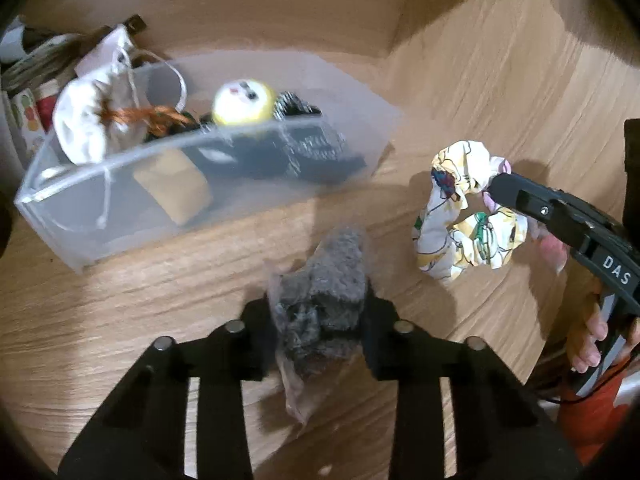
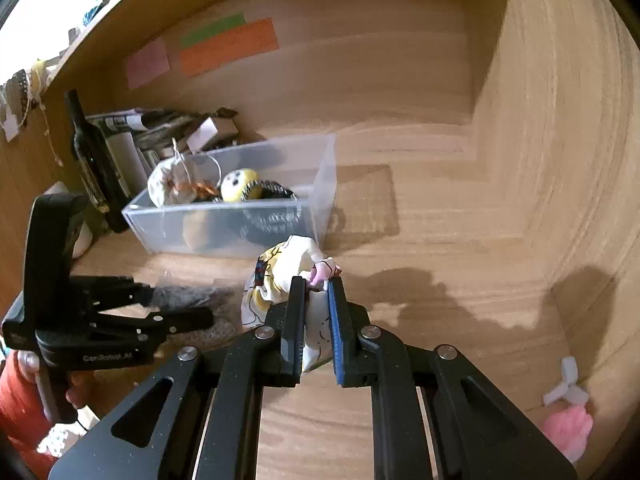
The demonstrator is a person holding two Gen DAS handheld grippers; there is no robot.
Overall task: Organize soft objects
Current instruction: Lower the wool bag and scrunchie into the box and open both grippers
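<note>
Your left gripper (image 1: pixel 320 320) is clamped on the grey fleece bundle (image 1: pixel 328 280), whose long axis points ahead toward the translucent bin (image 1: pixel 100 184); lift it over the near wall before releasing. Your right gripper (image 2: pixel 316 320) pinches the floral scrunchie (image 1: pixel 460 216), its ring lying near-flat beside the bin.

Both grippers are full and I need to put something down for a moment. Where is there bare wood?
Bare wood lies right of the clear bin, stretching to the side wall, and behind the bin up to the back panel. It is crowded left of the bin, around the dark bottle and papers, and in front, where the scrunchie and grey fuzzy item are held.
</note>
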